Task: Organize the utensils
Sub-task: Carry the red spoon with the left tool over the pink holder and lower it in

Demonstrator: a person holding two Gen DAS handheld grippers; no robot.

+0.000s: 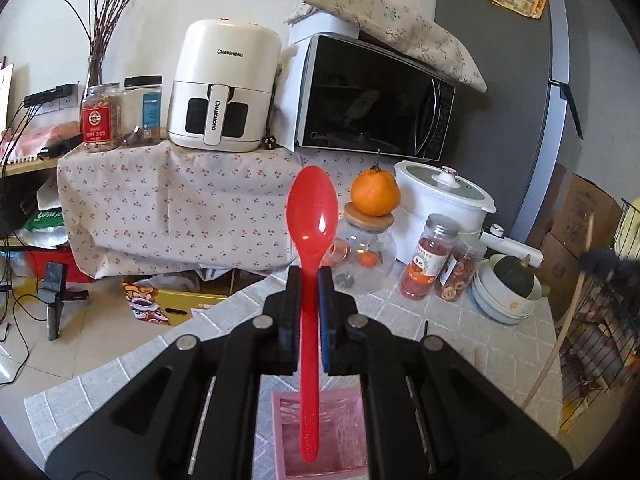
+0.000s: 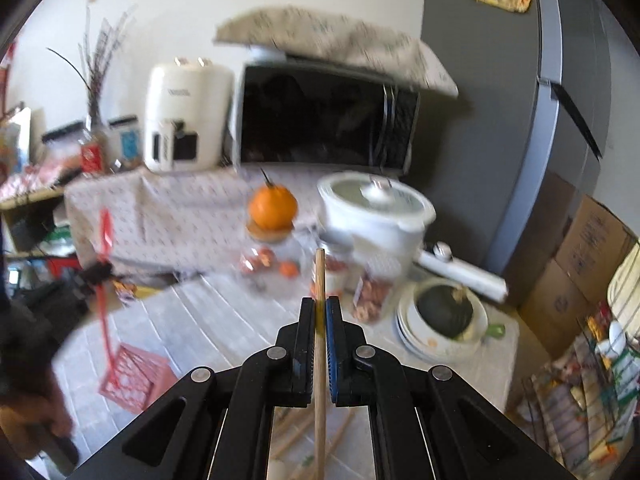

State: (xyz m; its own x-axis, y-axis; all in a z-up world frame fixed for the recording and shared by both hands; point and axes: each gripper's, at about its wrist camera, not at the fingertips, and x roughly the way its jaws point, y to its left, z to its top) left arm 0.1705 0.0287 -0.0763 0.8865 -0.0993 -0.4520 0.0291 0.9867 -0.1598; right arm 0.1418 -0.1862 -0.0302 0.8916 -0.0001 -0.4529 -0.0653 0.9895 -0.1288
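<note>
My left gripper (image 1: pixel 309 276) is shut on a red plastic spoon (image 1: pixel 311 216), held upright with the bowl up. Its handle end hangs over a pink slotted utensil basket (image 1: pixel 280 436) right below the gripper. My right gripper (image 2: pixel 320 306) is shut on a thin wooden chopstick (image 2: pixel 319 276), also held upright. In the blurred right wrist view the left gripper with the red spoon (image 2: pixel 105 240) stands over the pink basket (image 2: pixel 134 376) at the left. More wooden sticks (image 2: pixel 296 432) lie on the table under my right gripper.
A glass jar topped with an orange (image 1: pixel 375 196), a white cooker (image 1: pixel 440 208), spice jars (image 1: pixel 428 264) and stacked bowls (image 1: pixel 508 292) crowd the table's far right. An air fryer (image 1: pixel 222 84) and microwave (image 1: pixel 372 96) stand behind. A wire rack (image 1: pixel 600 320) is at right.
</note>
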